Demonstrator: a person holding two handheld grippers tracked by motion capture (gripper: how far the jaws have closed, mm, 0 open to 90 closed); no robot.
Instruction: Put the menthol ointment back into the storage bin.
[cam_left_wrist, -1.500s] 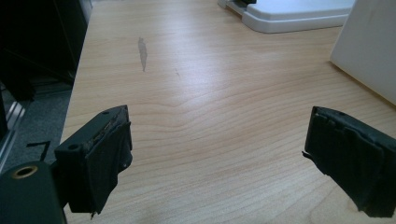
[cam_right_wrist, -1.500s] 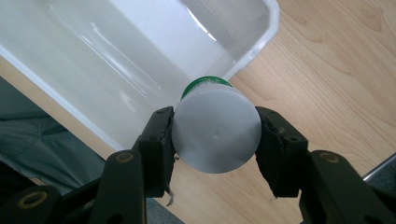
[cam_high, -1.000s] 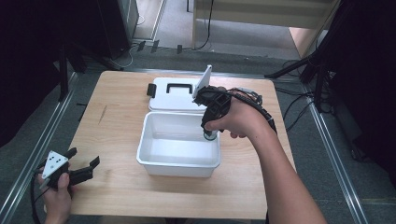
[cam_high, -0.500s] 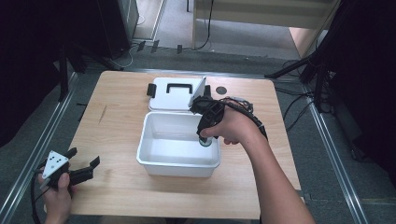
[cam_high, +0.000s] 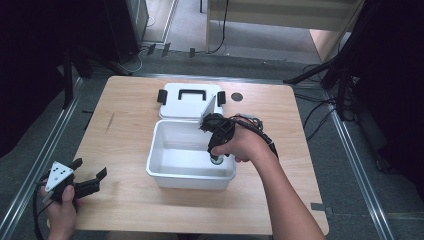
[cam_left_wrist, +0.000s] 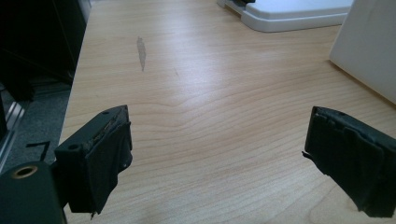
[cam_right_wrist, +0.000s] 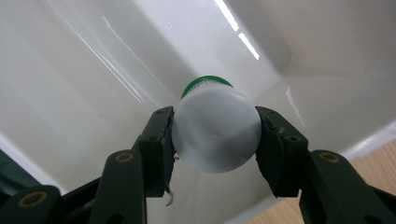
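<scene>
White bottle (cam_right_wrist: 215, 136), seemingly green-based; white bin (cam_high: 165, 172); pale wood table (cam_high: 125, 130).

One white bin (cam_high: 165, 172) sitting mid-table, one lid (cam_high: 190, 102) lying at its far side, one white bottle (cam_right_wrist: 215, 131) hanging inside the bin, two grippers showing, left (cam_high: 89, 181) and right (cam_high: 216, 159), one table (cam_high: 125, 125).

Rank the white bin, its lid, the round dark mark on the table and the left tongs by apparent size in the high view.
1. White bin.
2. Lid: slightly smaller, though it lies farther from the camera, so the gap is unsure.
3. Left tongs.
4. Round dark mark, smallest.
</scene>
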